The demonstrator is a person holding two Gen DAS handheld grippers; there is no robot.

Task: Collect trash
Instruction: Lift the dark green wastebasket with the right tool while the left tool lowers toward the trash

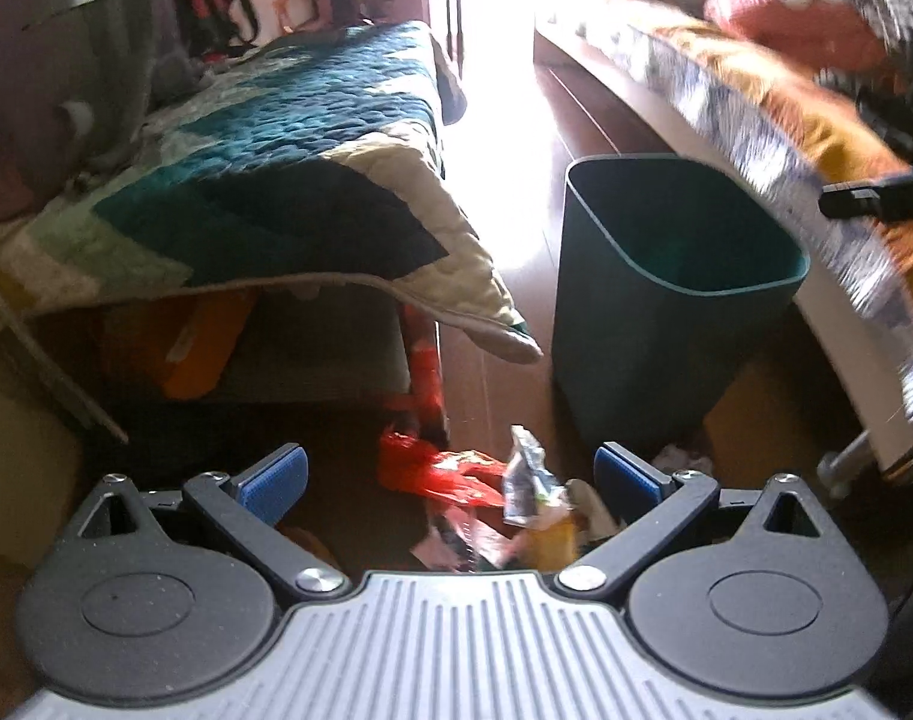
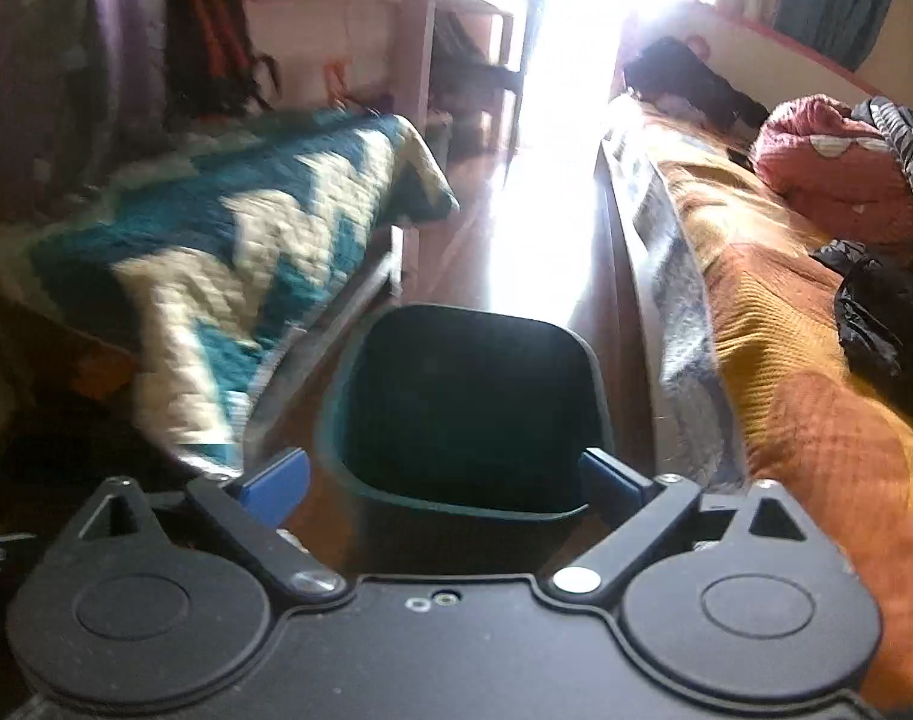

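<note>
While low over the floor, left gripper spread wide around a silver wrapper among red and yellow litter. Right gripper spread too, empty, above the green bin between two beds.

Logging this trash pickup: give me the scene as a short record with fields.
bin: dark green plastic waste bin, upright on the floor between two beds, looks empty
trash: red plastic wrapper and crumpled silver foil packet on the floor, before the bin
left gripper: open, above the trash pile, holding nothing
right gripper: open, over the bin's near rim, holding nothing
bedding: teal and cream quilt
</note>
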